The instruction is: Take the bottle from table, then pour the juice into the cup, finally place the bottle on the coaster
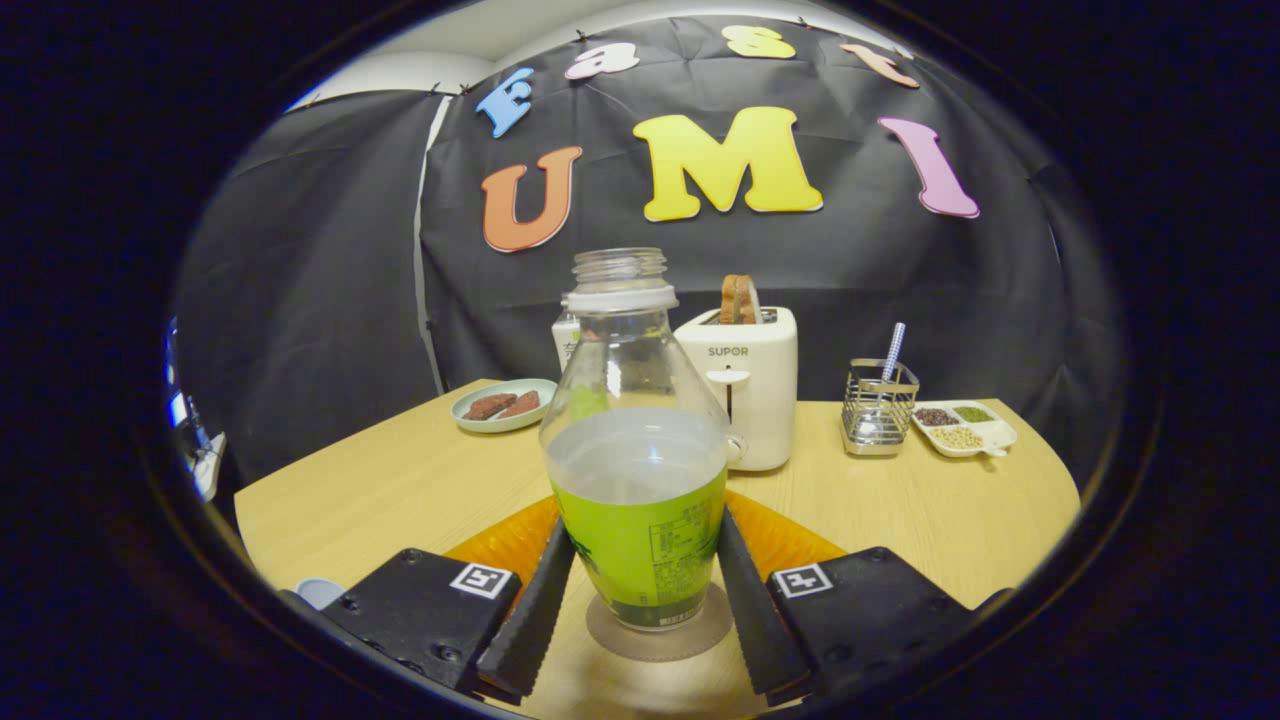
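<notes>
From the gripper view, the bottle [636, 440] stands upright between the two fingers; it is clear plastic, round-shouldered and narrowing to a threaded, uncapped neck with a pale collar ring beneath it; a glossy green label wraps its lower half, and a cloudy liquid fills it to just above the label. Its base sits on a round, flat, brownish coaster [660, 632] with a matte, cork-like look. The gripper [645, 585] has its ribbed fingers [533, 610] lying close along both sides of the label, angled inward toward the bottle; whether they press on it or only flank it, I cannot tell. Behind the bottle's base, an orange, ridged, translucent mat [790, 535] spreads on the table.

The table [400, 480] is smooth, pale wood grain with a rounded far edge. Beyond the bottle stands a boxy cream toaster [745, 385] with a slice of bread [738, 298] upright in its slot; beside the toaster, partly hidden by the bottle, is a pale carton [566, 340]. Off one side lies a shallow light-green plate [503, 404] with two reddish-brown pieces; off the other, a shiny wire holder [878, 408] with a striped straw [893, 350], and just beside it a white divided dish [965, 427] of grains. Near the fingers at the table's near edge peeks a pale blue rim [320, 592]. Wrinkled black cloth [320, 300] hangs as the booth's wall.
</notes>
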Demonstrator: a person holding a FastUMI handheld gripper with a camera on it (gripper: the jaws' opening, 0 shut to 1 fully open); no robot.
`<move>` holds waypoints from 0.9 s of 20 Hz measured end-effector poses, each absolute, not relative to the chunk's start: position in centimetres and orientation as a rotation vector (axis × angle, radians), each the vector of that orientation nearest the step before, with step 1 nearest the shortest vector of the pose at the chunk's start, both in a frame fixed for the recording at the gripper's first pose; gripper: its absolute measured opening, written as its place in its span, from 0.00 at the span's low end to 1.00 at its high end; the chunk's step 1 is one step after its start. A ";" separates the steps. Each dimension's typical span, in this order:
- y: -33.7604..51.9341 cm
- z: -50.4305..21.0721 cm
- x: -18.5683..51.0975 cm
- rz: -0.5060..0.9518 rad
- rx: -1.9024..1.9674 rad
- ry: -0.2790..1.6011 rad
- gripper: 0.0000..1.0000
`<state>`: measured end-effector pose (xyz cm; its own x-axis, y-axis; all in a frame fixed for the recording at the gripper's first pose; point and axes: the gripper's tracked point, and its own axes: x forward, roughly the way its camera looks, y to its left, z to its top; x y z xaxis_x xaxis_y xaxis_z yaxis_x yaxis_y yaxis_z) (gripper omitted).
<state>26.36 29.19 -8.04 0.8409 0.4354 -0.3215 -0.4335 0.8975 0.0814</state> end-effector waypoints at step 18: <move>29.1 -10.0 26.3 0.460 -0.025 0.379 0.97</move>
<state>26.34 29.13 -9.96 0.8274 0.4288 -0.3626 -0.4379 0.8969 0.0615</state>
